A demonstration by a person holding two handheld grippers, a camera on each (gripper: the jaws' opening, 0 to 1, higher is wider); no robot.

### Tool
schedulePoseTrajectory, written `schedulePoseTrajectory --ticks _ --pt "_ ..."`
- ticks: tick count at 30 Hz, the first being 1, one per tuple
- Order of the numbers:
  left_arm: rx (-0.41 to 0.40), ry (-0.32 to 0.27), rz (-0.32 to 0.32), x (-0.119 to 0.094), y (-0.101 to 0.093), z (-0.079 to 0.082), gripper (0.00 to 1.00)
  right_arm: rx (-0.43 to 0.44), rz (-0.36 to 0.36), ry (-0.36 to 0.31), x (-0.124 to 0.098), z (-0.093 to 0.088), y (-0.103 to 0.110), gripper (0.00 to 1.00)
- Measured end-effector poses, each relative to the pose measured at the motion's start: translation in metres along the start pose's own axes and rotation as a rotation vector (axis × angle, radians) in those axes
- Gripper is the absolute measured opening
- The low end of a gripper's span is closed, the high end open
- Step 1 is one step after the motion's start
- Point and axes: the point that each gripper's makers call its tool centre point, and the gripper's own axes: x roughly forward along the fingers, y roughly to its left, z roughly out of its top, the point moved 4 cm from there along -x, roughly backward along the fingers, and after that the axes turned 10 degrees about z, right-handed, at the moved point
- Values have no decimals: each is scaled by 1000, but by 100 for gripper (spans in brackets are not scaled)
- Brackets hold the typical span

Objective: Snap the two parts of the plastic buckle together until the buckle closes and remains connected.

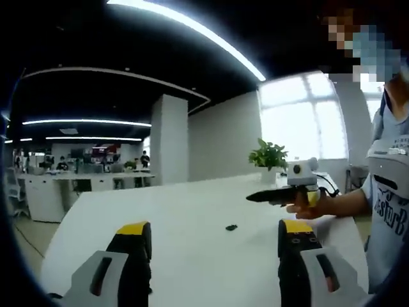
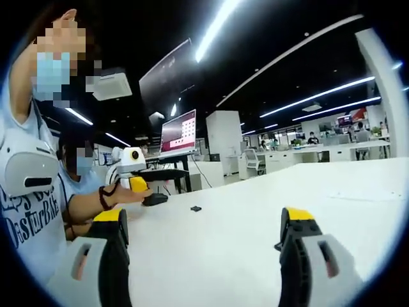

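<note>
Buckle (image 1: 231, 227) too small for orientation

The left gripper (image 1: 214, 256) has two black jaws with yellow tips, each set in a pale grey housing with a dark slot. The right gripper (image 2: 203, 256) is built alike: black jaws, yellow caps, grey shells with slots. The person (image 2: 38, 198) wears a light T-shirt with dark lettering, a dark band at the wrist (image 2: 102, 197) and a white chest unit (image 2: 25, 167).
</note>
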Motion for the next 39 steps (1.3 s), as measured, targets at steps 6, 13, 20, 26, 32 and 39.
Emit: schedulePoseTrajectory --ticks 6,13,20,26,32,39 --pt "-28 -4 28 10 14 -12 81 22 -4 -14 -2 -1 -4 100" --pt "-41 54 52 8 18 -39 81 42 -8 -29 -2 -2 -7 100" --pt "-28 146 77 6 31 -54 81 48 -4 -27 -1 -4 -7 100" --pt "-33 201 69 4 42 -59 74 40 -22 -9 -3 -7 -10 100" --pt "-89 196 67 3 50 -58 72 30 -38 -5 -5 -7 -12 100" --pt "-81 266 136 2 58 -69 67 50 -31 -16 -4 -8 -12 100"
